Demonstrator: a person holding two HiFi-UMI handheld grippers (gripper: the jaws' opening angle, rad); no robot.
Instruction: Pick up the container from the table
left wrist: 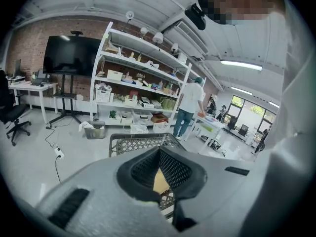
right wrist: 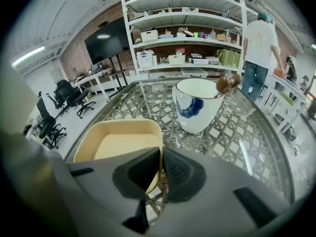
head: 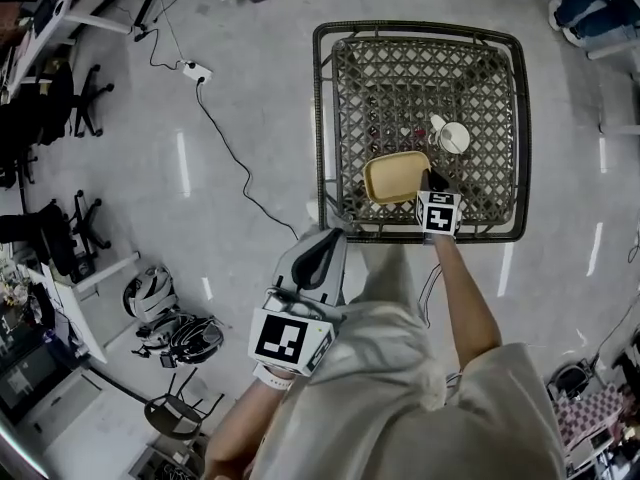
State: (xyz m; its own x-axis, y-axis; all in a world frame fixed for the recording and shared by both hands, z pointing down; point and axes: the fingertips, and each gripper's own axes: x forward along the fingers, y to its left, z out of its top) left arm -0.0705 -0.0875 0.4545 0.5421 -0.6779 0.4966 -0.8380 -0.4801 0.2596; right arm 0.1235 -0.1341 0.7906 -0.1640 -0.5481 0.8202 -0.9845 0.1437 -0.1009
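**Container (head: 395, 176) pinched at its rim**

It lies toward the six o'clock edge of the lattice worktop (head: 322, 118), with a mug (head: 455, 136) at its two o'clock. The right claw (head: 430, 181) is clamped on the thin wall at its four o'clock corner. It looks light, stiff and smooth, so a one-sided pinch may let it tip. The left claw (head: 322, 253) hangs apart and empty.
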